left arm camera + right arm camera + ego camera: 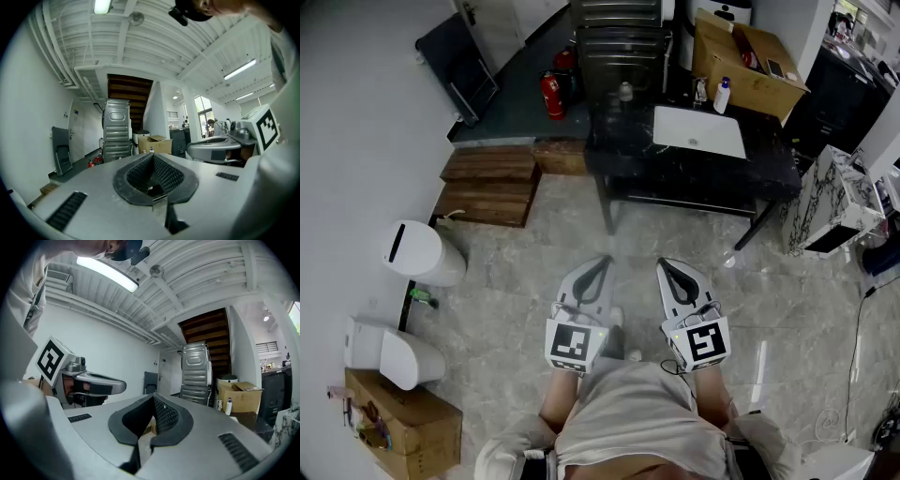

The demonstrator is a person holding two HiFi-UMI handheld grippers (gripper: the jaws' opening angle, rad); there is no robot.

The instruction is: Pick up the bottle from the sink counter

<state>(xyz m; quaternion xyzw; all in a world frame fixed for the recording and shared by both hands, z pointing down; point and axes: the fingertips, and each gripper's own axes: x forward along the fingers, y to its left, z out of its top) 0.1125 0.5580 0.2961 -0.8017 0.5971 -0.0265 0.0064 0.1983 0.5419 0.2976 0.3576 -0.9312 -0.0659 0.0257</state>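
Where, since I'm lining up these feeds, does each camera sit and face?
Head view: on the person's head, steeply down at floor and sink counter; left gripper, right gripper, torso show.
Left gripper view: on that gripper, level along its shut jaws; right gripper beside.
Right gripper view: likewise; left gripper beside.
Shared: cardboard box, bottle.

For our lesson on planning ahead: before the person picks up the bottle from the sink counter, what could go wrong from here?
1. The bottle is slim and upright beside the cardboard box; a nudge may topple it.
2. Both the left gripper and right gripper are shut; one must open first or it could push the bottle over.
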